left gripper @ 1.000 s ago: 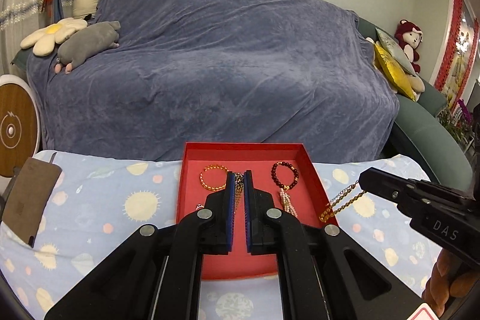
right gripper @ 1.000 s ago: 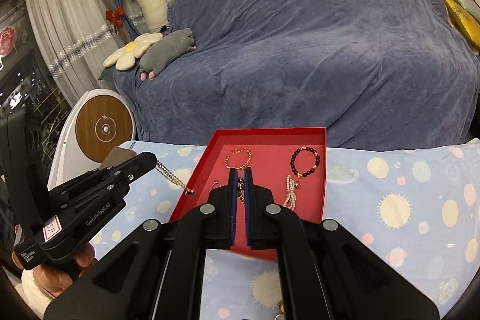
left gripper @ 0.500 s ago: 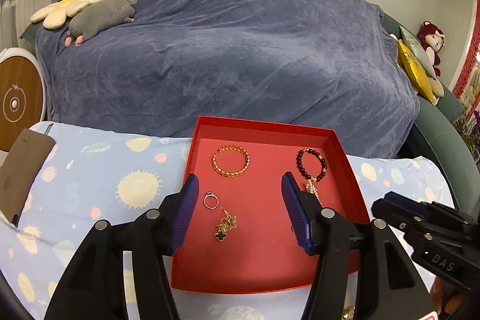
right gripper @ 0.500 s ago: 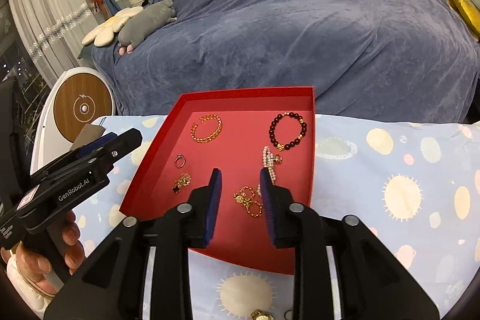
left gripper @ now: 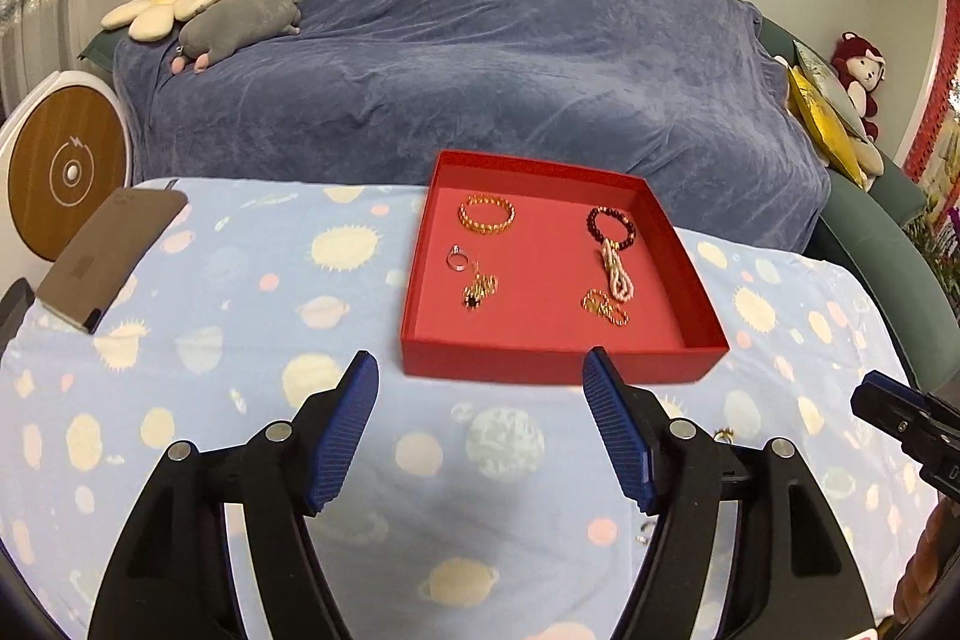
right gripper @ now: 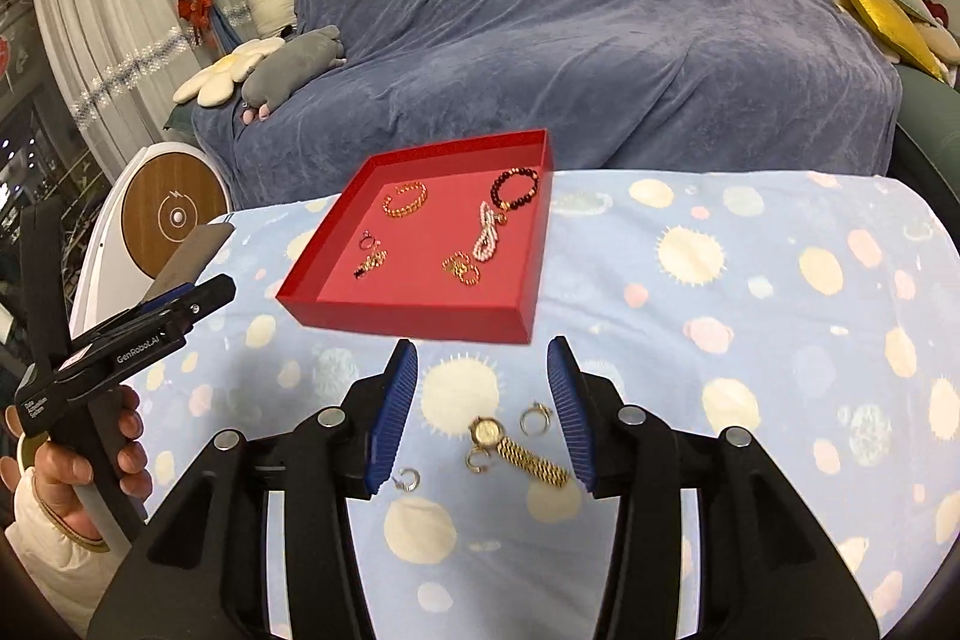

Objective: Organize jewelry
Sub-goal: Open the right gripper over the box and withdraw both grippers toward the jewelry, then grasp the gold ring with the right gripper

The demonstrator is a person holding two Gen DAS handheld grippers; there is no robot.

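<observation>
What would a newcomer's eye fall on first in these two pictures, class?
The red tray at mid-table, holding bracelets and chains. Nearer, a gold watch lies loose on the planet-print cloth between the open right gripper's jaws. Behind stands a blue-draped sofa.

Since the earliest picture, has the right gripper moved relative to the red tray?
Yes. The right gripper has drawn back off the red tray, toward the camera, jaws just opened, empty.

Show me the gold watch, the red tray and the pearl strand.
Gold watch (right gripper: pixel 487 431), right wrist view, on its dial.
Red tray (right gripper: pixel 414 316), right wrist view, on its near wall.
Pearl strand (left gripper: pixel 618 274), left wrist view, on its middle beads.
</observation>
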